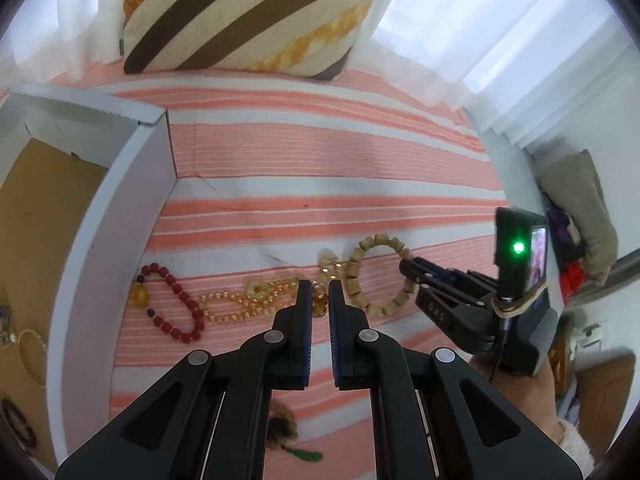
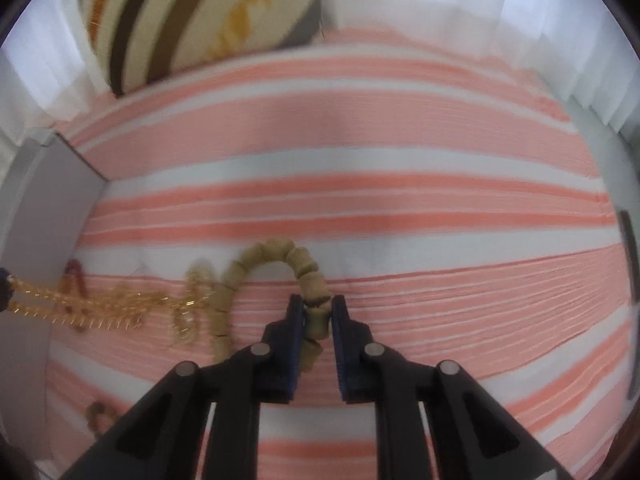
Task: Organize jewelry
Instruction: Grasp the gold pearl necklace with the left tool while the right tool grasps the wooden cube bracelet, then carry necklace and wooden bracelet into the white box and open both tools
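Four bead strands — one box, one pillow, two hand-held grippers.

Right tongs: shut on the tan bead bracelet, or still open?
Shut on it. The right tongs pinch a bead of the tan bead bracelet between the pads, on the striped cover.

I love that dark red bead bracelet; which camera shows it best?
The left wrist view: the red bead bracelet lies sharp and whole beside the box wall. The right wrist view shows only a blurred red trace at its left edge.
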The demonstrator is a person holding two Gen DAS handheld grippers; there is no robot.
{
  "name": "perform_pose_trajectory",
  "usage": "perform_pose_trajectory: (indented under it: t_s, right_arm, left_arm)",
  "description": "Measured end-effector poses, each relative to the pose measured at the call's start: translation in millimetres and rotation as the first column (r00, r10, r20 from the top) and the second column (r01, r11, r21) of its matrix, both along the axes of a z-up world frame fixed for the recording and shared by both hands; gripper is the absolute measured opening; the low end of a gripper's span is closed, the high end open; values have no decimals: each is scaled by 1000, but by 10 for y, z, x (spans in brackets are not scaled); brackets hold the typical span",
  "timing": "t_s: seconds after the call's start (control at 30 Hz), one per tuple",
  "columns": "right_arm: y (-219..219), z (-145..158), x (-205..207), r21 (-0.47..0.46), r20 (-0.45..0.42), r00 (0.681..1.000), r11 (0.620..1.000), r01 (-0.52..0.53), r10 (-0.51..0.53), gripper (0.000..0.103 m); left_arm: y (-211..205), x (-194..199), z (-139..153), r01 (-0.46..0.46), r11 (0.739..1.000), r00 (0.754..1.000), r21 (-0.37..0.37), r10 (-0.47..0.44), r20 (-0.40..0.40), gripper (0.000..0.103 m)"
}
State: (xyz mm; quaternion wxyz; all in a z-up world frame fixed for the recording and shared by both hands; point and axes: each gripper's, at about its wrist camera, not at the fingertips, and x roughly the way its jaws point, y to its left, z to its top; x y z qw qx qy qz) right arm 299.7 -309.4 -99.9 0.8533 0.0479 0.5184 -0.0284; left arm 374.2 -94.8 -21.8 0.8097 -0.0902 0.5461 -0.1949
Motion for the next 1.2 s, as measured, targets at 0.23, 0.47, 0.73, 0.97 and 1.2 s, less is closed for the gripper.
perform_pose_trajectory:
  t_s: [0.23, 0.47, 0.73, 0.97, 1.2]
  right_arm:
    - [43, 722, -464, -5, 104, 993, 998, -62, 62, 14]
    - [282, 1303, -806, -9, 170, 977, 992, -127, 127, 14]
    - [750, 1776, -1211, -26, 227, 941, 967, -253, 252, 14]
    - [1353, 2054, -1370, -30, 263, 891, 927, -375, 369, 14]
    - [2046, 2335, -1200, -10, 298, 833, 874, -486, 467, 14]
  left_arm:
    - [22, -380, 546, 17, 1000, 998, -1, -16, 54, 5]
    - [138, -804, 1098, 23, 1000, 994, -8, -22, 109, 5]
    - [351, -1229, 1456, 28, 999, 991, -23, -25, 131, 5]
    - [824, -1473, 1798, -26, 998, 990, -60, 34, 138, 5]
    - [1647, -1515, 2232, -139, 988, 971, -61, 148, 189, 5]
